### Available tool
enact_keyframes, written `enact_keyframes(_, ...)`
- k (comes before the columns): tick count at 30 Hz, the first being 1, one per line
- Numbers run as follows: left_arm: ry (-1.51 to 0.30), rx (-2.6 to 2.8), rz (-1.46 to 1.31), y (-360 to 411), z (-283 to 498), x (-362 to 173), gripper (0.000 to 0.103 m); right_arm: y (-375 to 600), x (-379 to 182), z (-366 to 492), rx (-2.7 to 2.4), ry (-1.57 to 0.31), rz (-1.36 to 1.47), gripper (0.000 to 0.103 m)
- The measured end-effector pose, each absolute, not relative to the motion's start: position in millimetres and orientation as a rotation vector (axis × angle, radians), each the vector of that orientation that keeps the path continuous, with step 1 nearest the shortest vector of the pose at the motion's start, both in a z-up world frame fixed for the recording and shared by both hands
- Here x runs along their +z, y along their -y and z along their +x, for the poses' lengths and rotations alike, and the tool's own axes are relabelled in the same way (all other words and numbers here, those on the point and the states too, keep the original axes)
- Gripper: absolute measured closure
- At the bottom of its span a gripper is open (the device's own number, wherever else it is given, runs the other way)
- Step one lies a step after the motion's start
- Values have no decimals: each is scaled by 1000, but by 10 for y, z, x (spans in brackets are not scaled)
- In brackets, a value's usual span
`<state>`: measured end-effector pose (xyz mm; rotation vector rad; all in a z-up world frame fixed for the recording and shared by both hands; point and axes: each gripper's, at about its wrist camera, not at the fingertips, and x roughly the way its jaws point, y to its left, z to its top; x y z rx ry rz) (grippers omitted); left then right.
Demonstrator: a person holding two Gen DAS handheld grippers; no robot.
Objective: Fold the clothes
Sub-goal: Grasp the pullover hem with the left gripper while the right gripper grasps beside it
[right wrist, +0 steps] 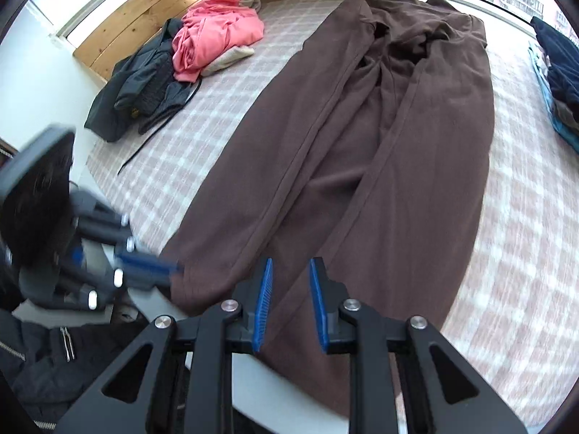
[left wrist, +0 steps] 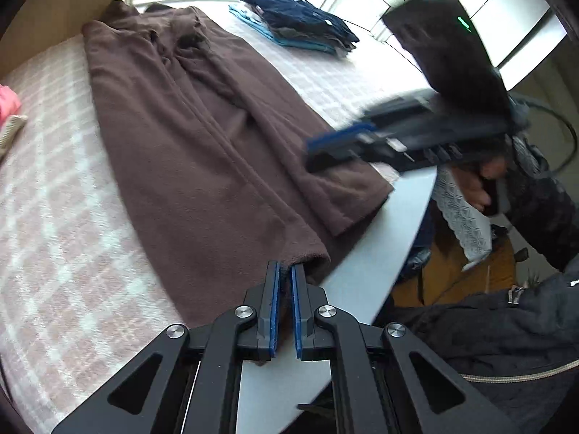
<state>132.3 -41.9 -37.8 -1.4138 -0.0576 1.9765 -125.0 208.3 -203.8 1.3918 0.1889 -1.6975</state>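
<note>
Your left gripper point(left wrist: 285, 271) pinches one leg's hem of the long brown fleece trousers point(left wrist: 188, 137) spread lengthwise up the checked bed cover point(left wrist: 54, 217), while your right gripper point(right wrist: 289, 271) hovers part-open over the other leg, nearest that hem.

Brown trousers point(right wrist: 380, 152) are lying matt and fuzzy, a fleece-like cloth with raised seams, on a woven checked cover point(right wrist: 506, 253) that is showing a soft, slightly nubby weave. The left gripper point(left wrist: 285, 278) is showing matt black plastic arms, ribbed blue rubbery pads and brushed metal pivot caps; the right gripper point(right wrist: 289, 271) is showing the same finish. A pink garment point(right wrist: 217, 36) is looking smooth and thin beside a dark jacket point(right wrist: 141, 90) with a faint sheen. The headboard point(right wrist: 134, 21) is showing pale, knotty bare wood.
</note>
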Motion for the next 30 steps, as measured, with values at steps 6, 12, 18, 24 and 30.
enact_keyframes(6,50,1982,-1390,346,1458,-148,87,-1816,-2335,-1524,-1581,-383,1474,82)
enact_keyframes(12,138,2161,-1436,858,1394,-9,69,-2228,-1913,-1908,-1698,-214,1422,68)
enact_keyframes(18,327,2160,-1639,1076,1235,-428,68,-2993,-2045,-1638,-1856,-140,1533,52)
enact_keyframes(24,377,2093,-1720,992,1152,-640,68,-3467,-2368,-1358,-1835,38,1642,52)
enact_keyframes(30,235,2107,-1733,770,1186,-635,63,-3408,-2432,-1217,-1880,-16,1637,52)
